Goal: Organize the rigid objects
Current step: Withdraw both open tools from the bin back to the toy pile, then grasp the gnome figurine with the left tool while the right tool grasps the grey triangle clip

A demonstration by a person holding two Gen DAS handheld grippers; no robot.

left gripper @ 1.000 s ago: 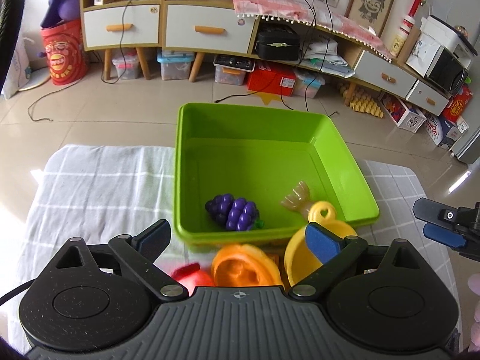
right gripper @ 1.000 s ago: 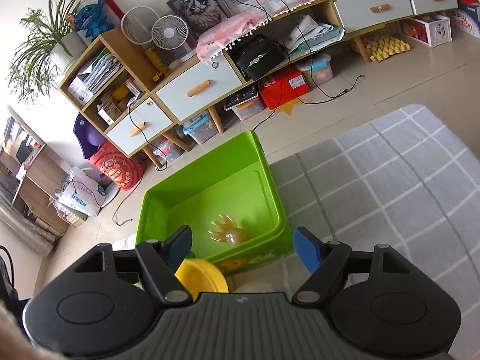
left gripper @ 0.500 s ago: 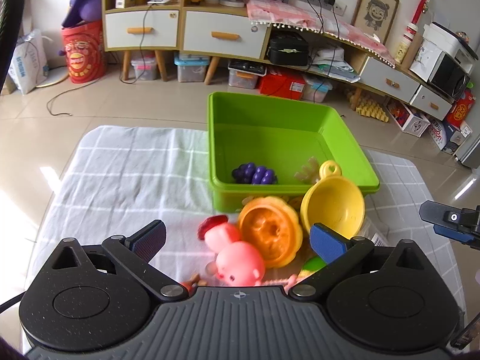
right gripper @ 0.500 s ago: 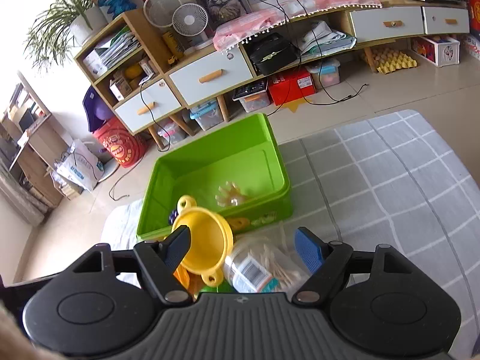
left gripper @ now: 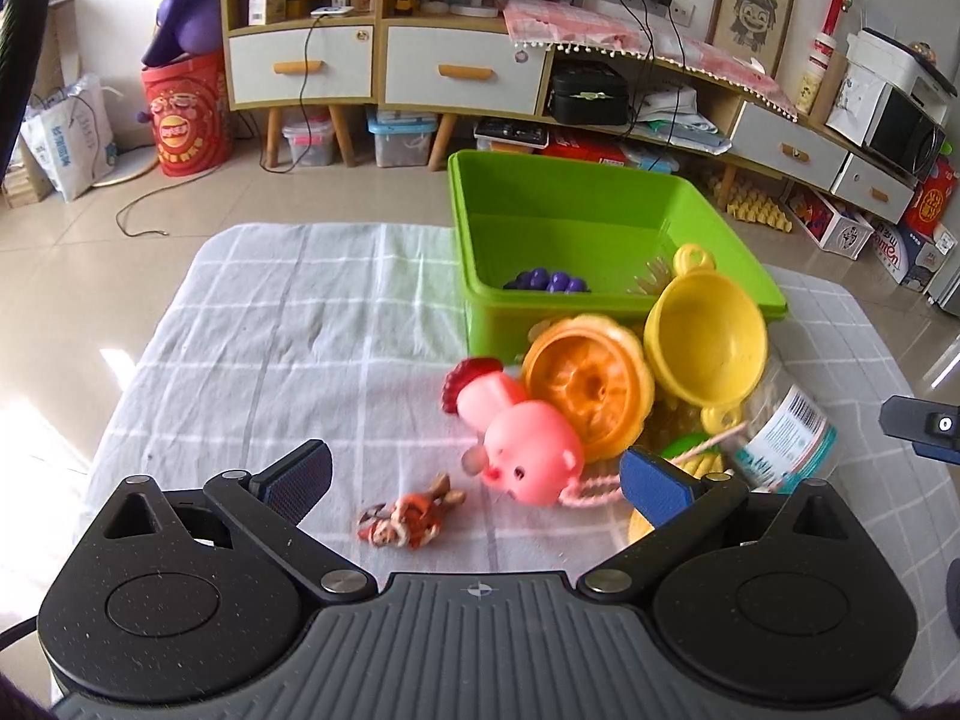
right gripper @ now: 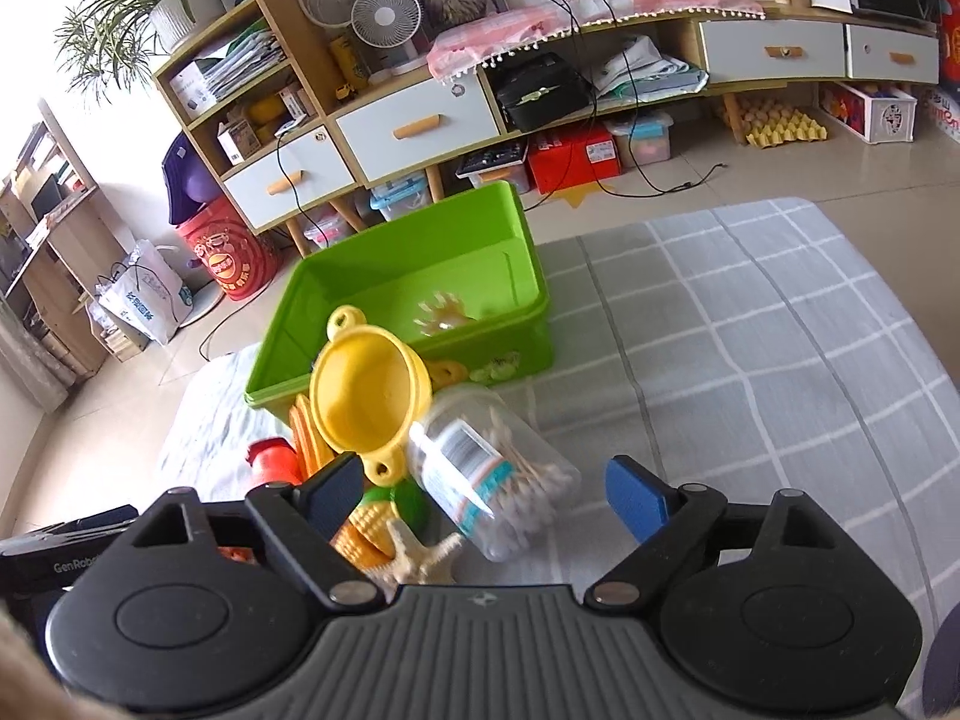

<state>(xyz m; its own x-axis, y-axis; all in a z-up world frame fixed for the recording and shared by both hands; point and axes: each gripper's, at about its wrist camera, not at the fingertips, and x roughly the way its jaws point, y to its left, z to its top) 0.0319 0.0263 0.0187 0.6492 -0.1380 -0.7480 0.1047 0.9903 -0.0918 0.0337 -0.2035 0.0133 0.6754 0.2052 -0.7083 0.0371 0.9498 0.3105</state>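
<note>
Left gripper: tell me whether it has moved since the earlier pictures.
Yes. The left gripper has pulled back from the green bin, which now sits farther up its view, with the pink pig newly visible.

Bin [left gripper: 600, 222]: on worktop [left gripper: 288, 324], far side.
In bin: grapes [left gripper: 549, 281].
Before bin: funnel [left gripper: 705, 339], jar [right gripper: 498, 474], pig [left gripper: 522, 435].
</note>
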